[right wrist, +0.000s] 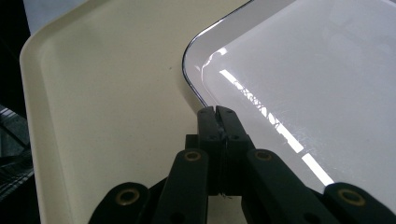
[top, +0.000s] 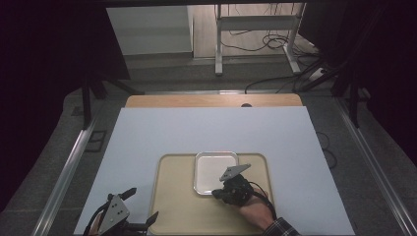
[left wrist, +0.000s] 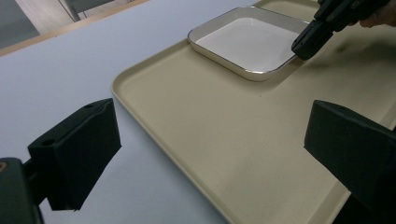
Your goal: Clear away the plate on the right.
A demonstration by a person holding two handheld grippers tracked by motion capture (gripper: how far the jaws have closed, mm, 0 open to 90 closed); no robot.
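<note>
Tray (top: 182, 196): pale yellow-cream, plain. Square plate (top: 209, 169): white, shiny, thin dark line round rim. Table sheet (top: 196, 128): light blue-grey, plain. Table edge at far side (top: 196, 101): light brown wood. Left gripper (left wrist: 210, 149): black jaws, grey plate on top. Right gripper (right wrist: 217, 114): black, brass-coloured rivets. Sleeve (top: 282, 228): dark checked pattern. Floor (top: 49, 147): grey.

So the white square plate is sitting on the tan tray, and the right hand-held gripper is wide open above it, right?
Not quite. The white square plate does sit on the tan tray, but the right hand-held gripper is shut on the plate's rim, not wide open. The right gripper view shows it.
</note>
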